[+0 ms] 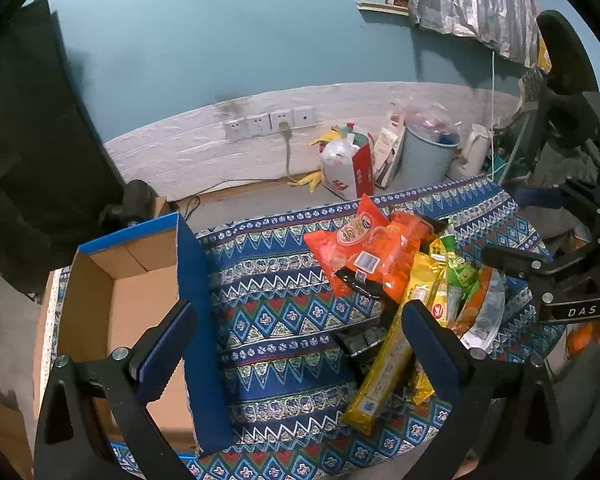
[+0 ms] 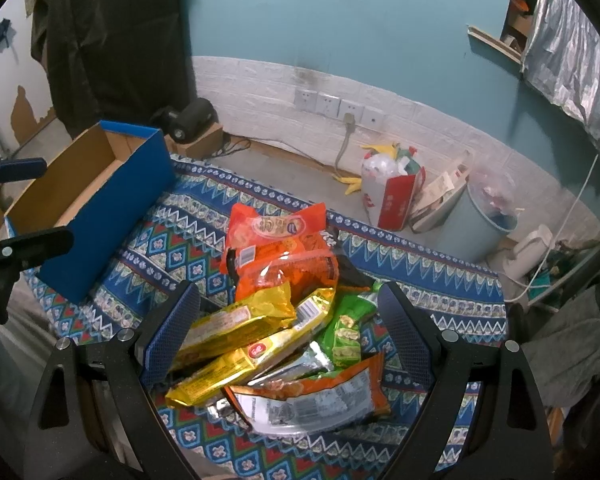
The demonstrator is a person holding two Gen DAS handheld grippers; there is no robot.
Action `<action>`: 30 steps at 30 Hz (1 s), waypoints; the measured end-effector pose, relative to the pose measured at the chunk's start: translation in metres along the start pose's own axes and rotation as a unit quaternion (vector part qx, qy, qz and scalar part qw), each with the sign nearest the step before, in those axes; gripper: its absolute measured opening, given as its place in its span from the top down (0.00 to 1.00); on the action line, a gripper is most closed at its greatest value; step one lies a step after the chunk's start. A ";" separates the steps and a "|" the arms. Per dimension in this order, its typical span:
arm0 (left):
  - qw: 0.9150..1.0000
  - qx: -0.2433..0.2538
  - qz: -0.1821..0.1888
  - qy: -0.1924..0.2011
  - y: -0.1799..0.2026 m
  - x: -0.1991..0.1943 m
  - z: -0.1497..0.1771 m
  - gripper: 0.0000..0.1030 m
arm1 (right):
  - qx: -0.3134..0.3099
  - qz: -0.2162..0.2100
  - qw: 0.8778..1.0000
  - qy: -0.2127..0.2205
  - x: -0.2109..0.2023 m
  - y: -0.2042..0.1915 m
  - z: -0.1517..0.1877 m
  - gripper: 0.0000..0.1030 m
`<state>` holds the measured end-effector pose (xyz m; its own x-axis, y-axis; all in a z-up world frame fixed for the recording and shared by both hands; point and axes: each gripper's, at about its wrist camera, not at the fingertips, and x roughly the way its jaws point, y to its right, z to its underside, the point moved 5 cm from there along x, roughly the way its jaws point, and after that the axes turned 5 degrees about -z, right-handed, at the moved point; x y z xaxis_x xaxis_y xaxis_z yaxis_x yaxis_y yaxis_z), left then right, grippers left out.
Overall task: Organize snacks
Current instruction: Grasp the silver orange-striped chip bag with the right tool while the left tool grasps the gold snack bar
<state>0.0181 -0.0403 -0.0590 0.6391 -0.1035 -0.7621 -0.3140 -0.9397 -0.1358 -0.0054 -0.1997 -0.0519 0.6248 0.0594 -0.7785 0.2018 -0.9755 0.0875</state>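
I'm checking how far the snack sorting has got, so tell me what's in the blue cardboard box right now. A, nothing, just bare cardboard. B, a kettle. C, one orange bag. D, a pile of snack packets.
A: the blue cardboard box shows only bare brown cardboard inside, while the snack packets lie heaped on the patterned cloth.

dim indoor light with a cool blue-green cast in both views. strong fisheye bending, black vignette in all corners. glare on the shiny yellow wrappers (image 2: pixel 236 344) and on the orange bag (image 1: pixel 364 256). soft shadows on the teal wall (image 1: pixel 220 32) under the silver curtain (image 1: pixel 476 0). centre fairly sharp, edges soft and smeared; dark cloth (image 2: pixel 116 40) at left loses all detail. slight noise throughout.
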 end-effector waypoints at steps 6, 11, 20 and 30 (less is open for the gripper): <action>1.000 0.001 0.018 -0.009 0.006 0.008 0.001 0.00 | 0.001 0.002 1.000 -0.005 0.002 0.003 0.003 0.14; 1.000 0.012 0.018 -0.014 0.012 0.017 0.003 0.00 | 0.023 0.010 0.999 -0.023 0.007 0.020 0.012 0.14; 0.996 0.032 0.062 -0.058 0.038 0.041 0.012 0.00 | 0.102 0.050 0.989 -0.093 0.022 0.068 0.060 0.14; 0.990 0.098 0.057 -0.088 0.067 0.074 0.030 0.00 | 0.199 0.038 0.967 -0.155 0.043 0.083 0.121 0.14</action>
<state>0.0229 -0.1013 -0.1434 0.4647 -0.1304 -0.8758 -0.5178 -0.8424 -0.1493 -0.0534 -0.3034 -0.1531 0.3578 -0.0222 -0.9335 -0.1799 -0.9826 -0.0456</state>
